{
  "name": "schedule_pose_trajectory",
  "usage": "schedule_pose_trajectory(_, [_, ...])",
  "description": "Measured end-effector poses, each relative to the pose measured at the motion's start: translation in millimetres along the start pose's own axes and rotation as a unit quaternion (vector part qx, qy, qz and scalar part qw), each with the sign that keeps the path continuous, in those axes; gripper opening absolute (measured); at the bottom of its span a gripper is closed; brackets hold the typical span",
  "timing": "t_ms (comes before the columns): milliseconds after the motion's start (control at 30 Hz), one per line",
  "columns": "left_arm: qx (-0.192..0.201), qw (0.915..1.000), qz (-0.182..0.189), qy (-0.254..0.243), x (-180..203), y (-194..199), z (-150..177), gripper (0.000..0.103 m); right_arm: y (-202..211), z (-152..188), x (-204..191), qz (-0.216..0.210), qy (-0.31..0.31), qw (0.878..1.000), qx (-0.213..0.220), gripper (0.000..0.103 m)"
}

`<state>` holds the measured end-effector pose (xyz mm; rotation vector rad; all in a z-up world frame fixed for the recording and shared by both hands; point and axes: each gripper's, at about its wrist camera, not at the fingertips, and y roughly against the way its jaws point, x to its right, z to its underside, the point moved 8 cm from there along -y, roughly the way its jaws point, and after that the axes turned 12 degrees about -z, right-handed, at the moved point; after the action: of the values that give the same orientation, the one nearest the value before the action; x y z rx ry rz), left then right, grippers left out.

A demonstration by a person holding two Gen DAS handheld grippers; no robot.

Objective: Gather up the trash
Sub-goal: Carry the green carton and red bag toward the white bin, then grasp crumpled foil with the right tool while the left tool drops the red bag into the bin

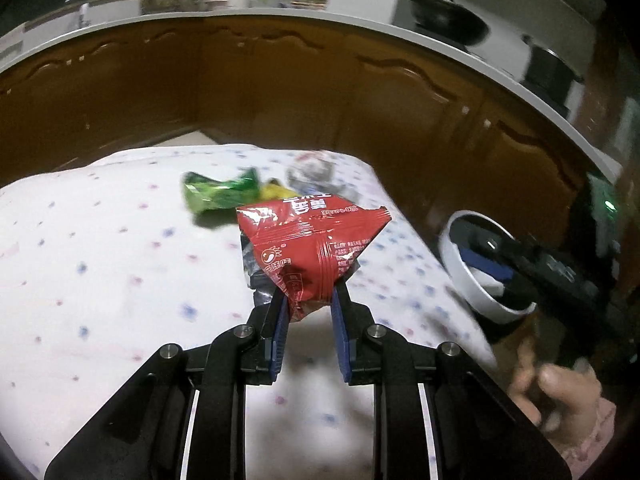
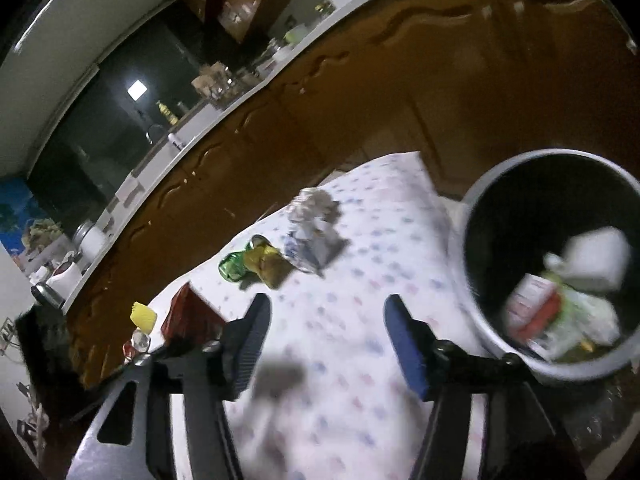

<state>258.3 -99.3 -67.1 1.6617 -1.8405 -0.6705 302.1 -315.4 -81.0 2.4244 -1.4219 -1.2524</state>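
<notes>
Clamped in my left gripper [image 1: 308,300], the crinkled red foil snack wrapper [image 1: 308,248] has the round white waste bin [image 1: 452,264] off to its right; from the right wrist, my right gripper [image 2: 326,320] gapes empty, that bin just right of it

Dim kitchen, artificial light. Brown wooden cabinets [image 1: 280,92] with scalloped door panels under a pale countertop [image 1: 168,20]. Cluttered with jars and bottles [image 2: 218,80], blurred. Black wok [image 1: 444,20] on the counter at right. Dark window [image 2: 116,120] reflecting a square lamp. Table under white cloth with small coloured dots [image 1: 100,264]. Possibly a kettle [image 2: 64,276] at far left.
</notes>
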Motion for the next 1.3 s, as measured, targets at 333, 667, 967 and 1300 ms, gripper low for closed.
schedule_pose_trajectory(333, [-0.015,0.9995,-0.014,0.022,-26,-16,0,0.019,-124,-22,17,0.02,-0.007,0.997,-0.073,0.072])
schedule_pose_trajectory(667, [-0.014,0.9998,0.014,0.002,9,-16,-4,0.019,-50,-10,20,0.017,0.007,0.999,-0.039,0.017])
schedule_pose_trajectory(967, [-0.019,0.9963,0.07,-0.045,84,-14,-1,0.019,72,-4,44,0.047,-0.006,0.999,0.019,0.017])
schedule_pose_trajectory(1300, [-0.016,0.9887,0.106,-0.104,158,-7,-2,0.019,149,-2,86,0.11,-0.024,0.992,0.065,0.018])
